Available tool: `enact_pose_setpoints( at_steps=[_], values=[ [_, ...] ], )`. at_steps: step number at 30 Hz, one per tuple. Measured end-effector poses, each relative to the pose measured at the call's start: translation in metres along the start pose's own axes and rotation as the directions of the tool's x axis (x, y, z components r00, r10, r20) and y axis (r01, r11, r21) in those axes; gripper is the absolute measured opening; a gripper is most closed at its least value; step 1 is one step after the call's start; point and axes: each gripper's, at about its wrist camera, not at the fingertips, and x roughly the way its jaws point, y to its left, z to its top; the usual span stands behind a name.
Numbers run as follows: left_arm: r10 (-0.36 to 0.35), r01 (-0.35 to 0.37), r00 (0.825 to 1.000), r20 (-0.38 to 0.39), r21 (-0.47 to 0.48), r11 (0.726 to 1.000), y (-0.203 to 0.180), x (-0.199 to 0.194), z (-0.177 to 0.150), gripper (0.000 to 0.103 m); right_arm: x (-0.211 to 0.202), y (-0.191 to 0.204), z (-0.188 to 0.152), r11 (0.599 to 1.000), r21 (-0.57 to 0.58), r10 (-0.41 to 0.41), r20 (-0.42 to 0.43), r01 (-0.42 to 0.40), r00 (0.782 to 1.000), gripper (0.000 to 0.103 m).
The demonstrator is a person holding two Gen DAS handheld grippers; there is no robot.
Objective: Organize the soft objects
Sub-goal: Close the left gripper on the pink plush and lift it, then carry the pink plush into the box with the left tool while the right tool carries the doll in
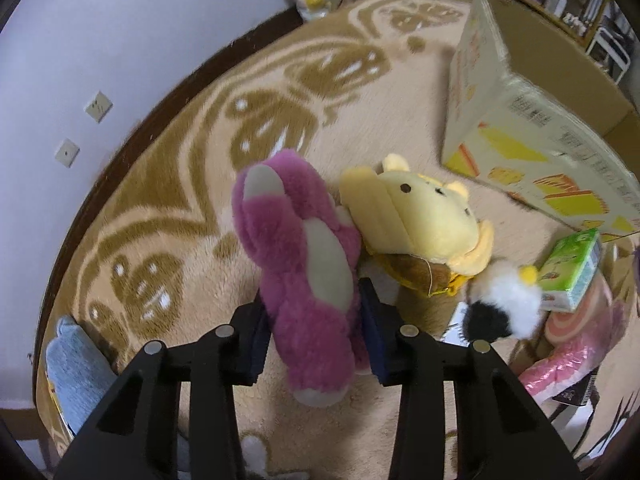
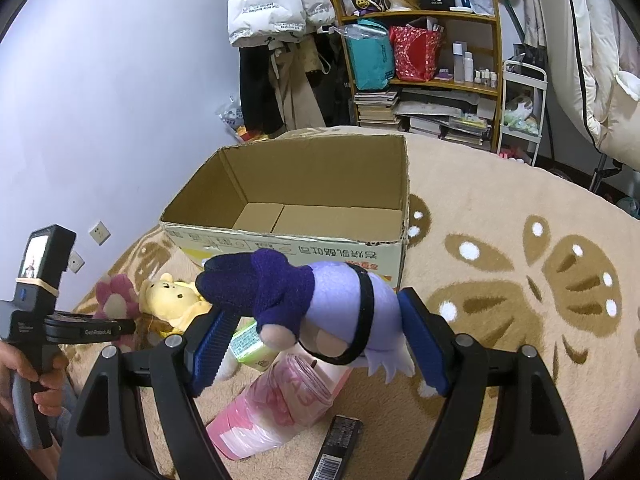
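Now both grippers are loaded, so the step in hand looks like the carry from the carpet to the cardboard box (image 2: 304,200), which stands open-topped and, as far as its visible floor shows, holds nothing yet.

The left gripper (image 1: 312,312) pinches a magenta plush bear (image 1: 304,264) around its lower body, blue pads pressed into the fur on both sides. The bear's long axis runs roughly along the fingers, tilted a little to the left; its head end points away from the camera and a pale foot hangs down toward it. It appears lifted off the patterned carpet (image 1: 180,208), just beside a yellow plush bear (image 1: 432,216) that lies on the carpet near the box's printed side; whether the two touch I cannot tell.

The right gripper (image 2: 316,336) clamps a purple plush doll (image 2: 312,304) across its lavender middle, its jaws set fairly wide by the doll's bulk. The doll lies crosswise between the fingers, dark purple end pointing left, pale fringe to the right, held in front of the box's near wall.

My judgement: the next move calls for raising the doll over the near wall, then releasing above the box floor; the left load follows. A green tissue pack (image 2: 252,346), a pink bagged roll (image 2: 272,408) and a black-and-white plush (image 1: 500,308) remain on the carpet.
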Motion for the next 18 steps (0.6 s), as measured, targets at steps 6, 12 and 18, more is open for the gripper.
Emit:
enact_pose_setpoints(
  at_steps=[6, 12, 18],
  values=[
    [-0.008, 0.002, 0.991, 0.135, 0.048, 0.999, -0.004, -0.035, -0.002, 0.038, -0.001, 0.000, 0.001, 1.000, -0.005, 0.000, 0.002, 0.000, 1.000, 0.083],
    [-0.043, 0.019, 0.970, 0.240, 0.099, 0.995, -0.012, -0.057, -0.003, 0.038, -0.003, 0.002, 0.003, 1.000, -0.015, -0.002, 0.001, 0.002, 1.000, 0.083],
    [-0.069, 0.020, 0.945, 0.319, 0.155, 0.988, -0.023, -0.073, -0.005, 0.038, -0.002, 0.005, 0.003, 1.000, -0.025, -0.003, 0.003, 0.003, 1.000, 0.083]
  ],
)
